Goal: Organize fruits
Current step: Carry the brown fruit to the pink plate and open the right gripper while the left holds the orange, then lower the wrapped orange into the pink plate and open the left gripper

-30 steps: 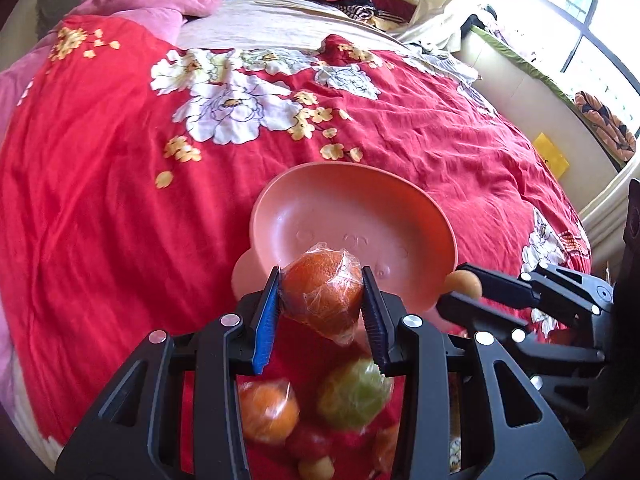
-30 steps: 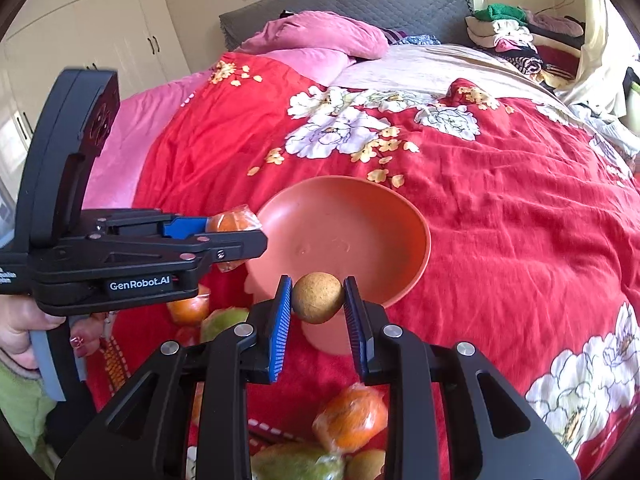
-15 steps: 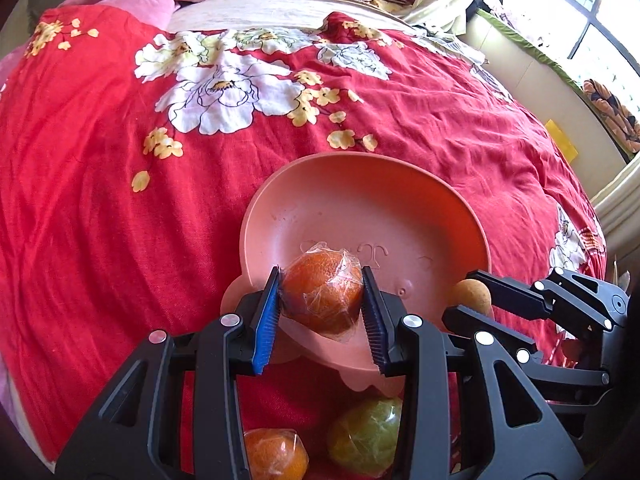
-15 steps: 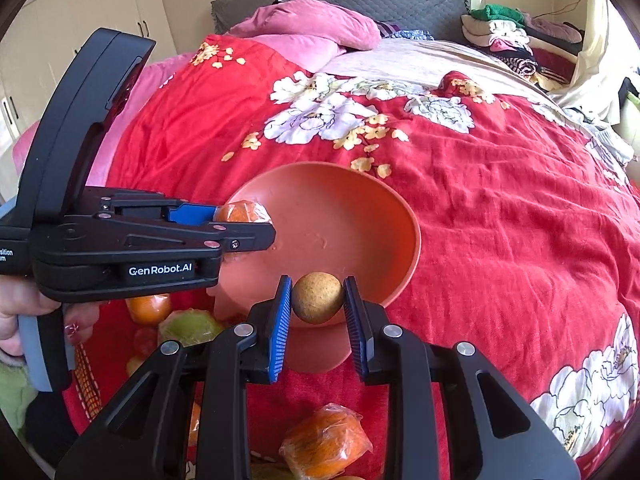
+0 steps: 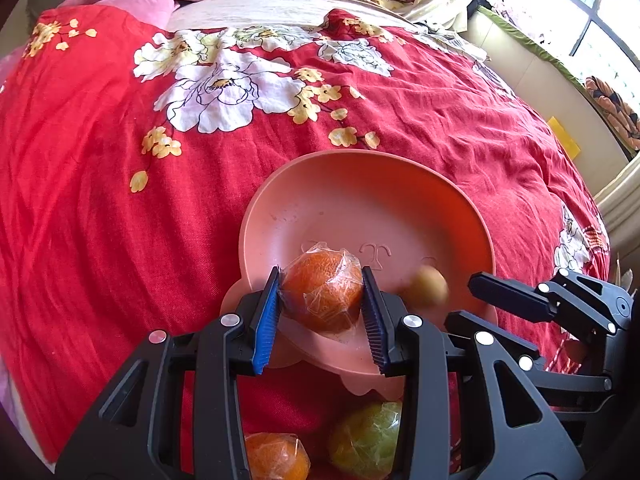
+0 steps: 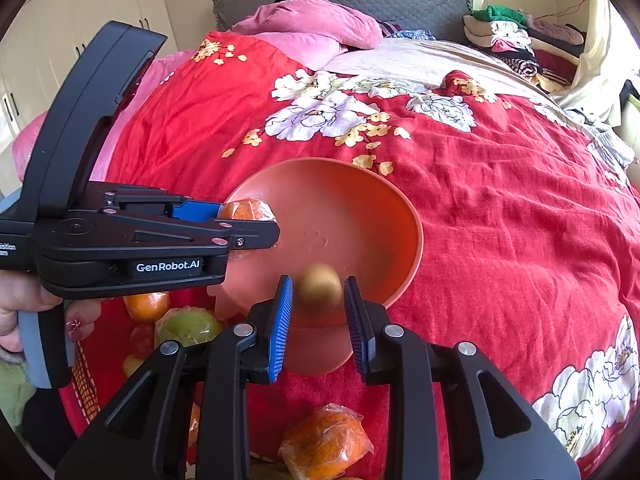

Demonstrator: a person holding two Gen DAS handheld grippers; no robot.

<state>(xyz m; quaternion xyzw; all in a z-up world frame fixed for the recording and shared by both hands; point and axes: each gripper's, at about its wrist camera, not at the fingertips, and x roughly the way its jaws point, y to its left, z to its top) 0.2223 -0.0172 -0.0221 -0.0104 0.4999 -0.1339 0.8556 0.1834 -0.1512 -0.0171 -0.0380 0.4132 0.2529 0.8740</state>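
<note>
My left gripper (image 5: 320,276) is shut on a plastic-wrapped orange (image 5: 320,300) and holds it over the near side of the salmon-pink bowl (image 5: 360,156) on the red floral bedspread. In the right wrist view that gripper (image 6: 256,220) comes in from the left with the orange (image 6: 246,210) at its tip. My right gripper (image 6: 318,284) hangs over the bowl's (image 6: 416,232) near rim and its jaws are opening. A small round brown fruit (image 6: 320,288), blurred, sits loose between the pads with gaps on both sides. The left wrist view shows the brown fruit (image 5: 430,290) just off the right gripper (image 5: 476,300).
Loose fruit lies on the bedspread in front of the bowl: a wrapped orange (image 5: 276,456), a green fruit (image 5: 366,440), another wrapped orange (image 6: 324,444). A hand (image 6: 24,312) grips the left tool. Pink pillows (image 6: 312,20) and folded clothes (image 6: 504,36) lie at the bed's far end.
The left gripper carried the orange forward and down over the bowl, then held still. The right gripper's jaws have parted and the brown fruit, sharp before, is now blurred and loose.
</note>
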